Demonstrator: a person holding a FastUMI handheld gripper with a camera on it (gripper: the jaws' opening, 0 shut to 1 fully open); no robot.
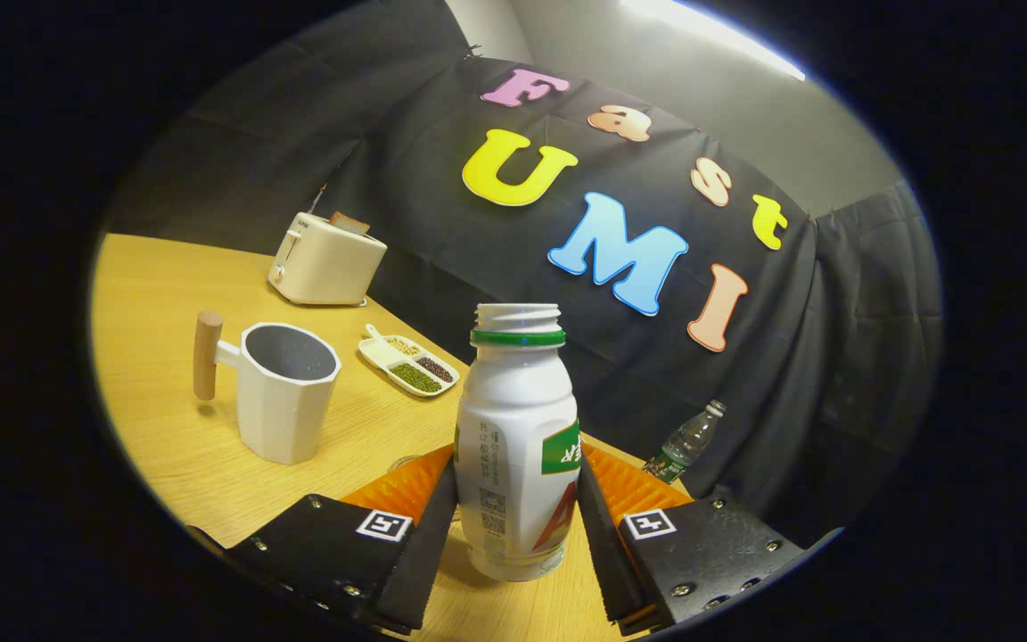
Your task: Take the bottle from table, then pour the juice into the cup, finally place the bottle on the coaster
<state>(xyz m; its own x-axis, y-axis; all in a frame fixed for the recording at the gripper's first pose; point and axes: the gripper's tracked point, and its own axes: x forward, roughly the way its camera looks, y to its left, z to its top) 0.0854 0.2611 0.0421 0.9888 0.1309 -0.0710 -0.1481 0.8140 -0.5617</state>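
Observation:
A white plastic bottle with a green neck ring and no cap stands upright between my fingers. My gripper is shut on it, with both pads pressed against its lower body. Its base sits at or just above the wooden table; I cannot tell which. The cup, a white faceted mug with a wooden handle and a grey inside, stands on the table ahead and to the left of the bottle, apart from it. A small pale round edge peeks out just beyond the left finger; what it is stays unclear.
A cream toaster with a slice of bread in it stands at the back of the table. A white divided dish of beans lies between the cup and the wall. A clear plastic bottle stands beyond the right finger.

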